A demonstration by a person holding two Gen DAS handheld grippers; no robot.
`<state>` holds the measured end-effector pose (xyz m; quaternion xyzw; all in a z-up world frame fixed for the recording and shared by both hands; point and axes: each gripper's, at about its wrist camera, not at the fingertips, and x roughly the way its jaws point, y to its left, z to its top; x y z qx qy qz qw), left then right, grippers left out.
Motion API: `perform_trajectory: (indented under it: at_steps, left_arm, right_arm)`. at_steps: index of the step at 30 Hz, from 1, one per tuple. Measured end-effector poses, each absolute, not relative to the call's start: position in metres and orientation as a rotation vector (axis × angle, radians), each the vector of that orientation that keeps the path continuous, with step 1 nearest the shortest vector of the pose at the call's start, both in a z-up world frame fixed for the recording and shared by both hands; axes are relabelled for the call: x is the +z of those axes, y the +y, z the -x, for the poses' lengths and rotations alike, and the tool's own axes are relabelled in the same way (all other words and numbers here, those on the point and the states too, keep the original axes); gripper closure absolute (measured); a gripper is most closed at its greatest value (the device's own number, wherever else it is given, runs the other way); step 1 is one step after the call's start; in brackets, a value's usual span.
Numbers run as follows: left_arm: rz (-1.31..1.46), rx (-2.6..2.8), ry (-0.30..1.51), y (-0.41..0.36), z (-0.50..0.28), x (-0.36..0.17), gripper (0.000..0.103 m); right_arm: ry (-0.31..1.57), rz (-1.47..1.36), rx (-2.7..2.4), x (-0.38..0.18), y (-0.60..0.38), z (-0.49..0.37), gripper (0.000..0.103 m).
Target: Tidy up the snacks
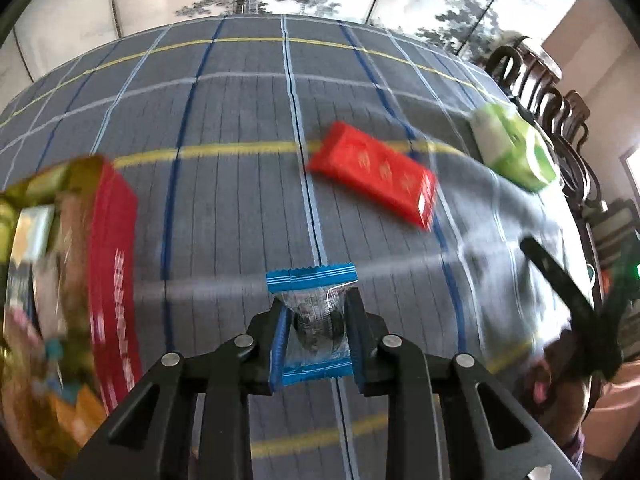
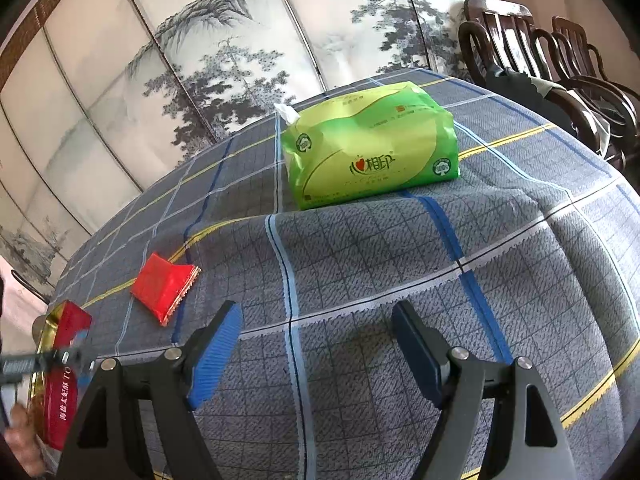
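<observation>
My left gripper (image 1: 316, 320) is shut on a small snack in a clear wrapper with blue ends (image 1: 311, 280), held above the plaid tablecloth. To its left stands a red box (image 1: 112, 264) with a gold inner rim, holding several snack packets. A red snack packet (image 1: 374, 172) lies on the cloth beyond. In the right wrist view my right gripper (image 2: 316, 344) hangs open over bare cloth, nothing between its fingers. The red packet (image 2: 164, 286) lies to its left, and the red box (image 2: 64, 364) sits at the far left edge.
A green tissue pack (image 2: 370, 152) rests on the table (image 2: 400, 260) toward the far side, also in the left wrist view as the tissue pack (image 1: 514, 142). Dark wooden chairs (image 2: 540, 52) stand beyond the right table edge. A painted folding screen (image 2: 200, 60) closes the back.
</observation>
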<state>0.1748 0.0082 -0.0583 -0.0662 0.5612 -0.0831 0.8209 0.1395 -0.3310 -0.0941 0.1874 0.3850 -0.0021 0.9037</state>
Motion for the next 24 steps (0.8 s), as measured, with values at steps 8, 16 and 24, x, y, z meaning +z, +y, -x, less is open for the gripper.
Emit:
perform_trajectory:
  at_steps: [8,16,24]
  left_arm:
    - [0.173,-0.224,1.191,0.014,-0.142,-0.046,0.080]
    - [0.171,-0.256,1.175,0.013,-0.129,-0.036,0.079]
    - [0.165,-0.275,1.165,0.014,-0.130,-0.033,0.078]
  right_arm:
    - [0.775,-0.113,0.424,-0.062,-0.267,-0.157,0.024]
    - [0.870,0.258,0.613,-0.066,-0.190,-0.225,0.024]
    - [0.972,0.364,0.651,-0.094,-0.162,-0.251,0.036]
